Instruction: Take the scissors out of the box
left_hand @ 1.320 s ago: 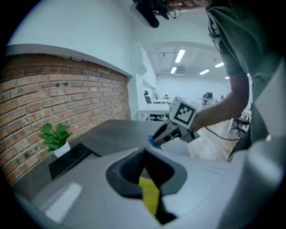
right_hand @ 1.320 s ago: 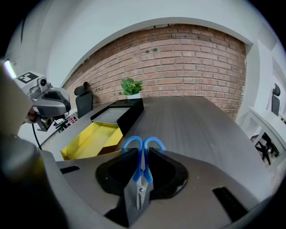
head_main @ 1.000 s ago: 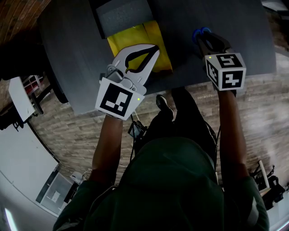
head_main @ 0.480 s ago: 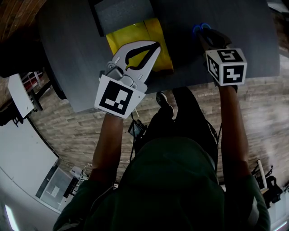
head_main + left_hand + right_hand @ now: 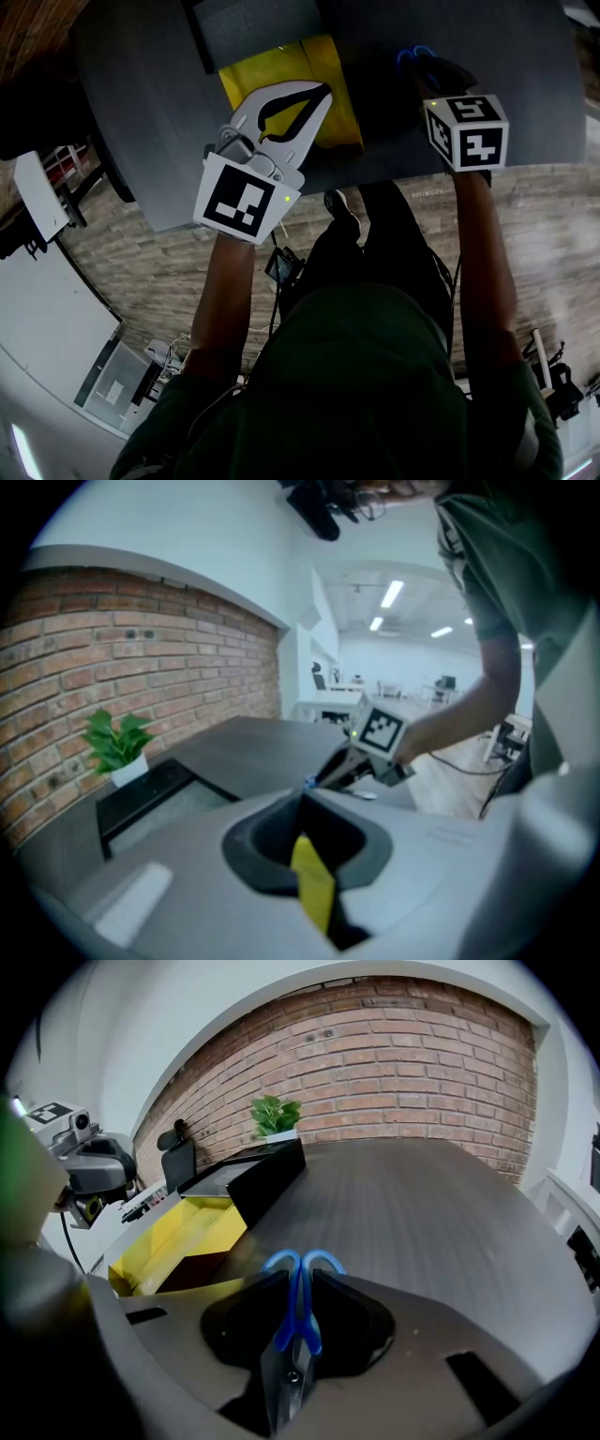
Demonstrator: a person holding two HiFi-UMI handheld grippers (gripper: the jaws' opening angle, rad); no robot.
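The scissors [image 5: 296, 1309], blue-handled with steel blades, are clamped between the jaws of my right gripper [image 5: 298, 1283], handles pointing forward above the dark table. In the head view their blue handles [image 5: 415, 54] stick out past the right gripper [image 5: 424, 70], to the right of the yellow box [image 5: 281, 70]. The box [image 5: 178, 1237] lies open on the table. My left gripper [image 5: 322, 92] is shut on the box's near wall. A yellow strip of that wall [image 5: 314, 888] shows between its jaws [image 5: 303, 806].
A black tray [image 5: 246, 1180] with a grey inside [image 5: 258, 28] sits behind the yellow box. A small potted plant [image 5: 275, 1115] stands by the brick wall. The dark table [image 5: 422, 1213] stretches out ahead of the right gripper; its near edge [image 5: 394, 169] is by my legs.
The right gripper has shifted slightly farther over the table with the scissors in it. The left gripper has stayed on the box wall.
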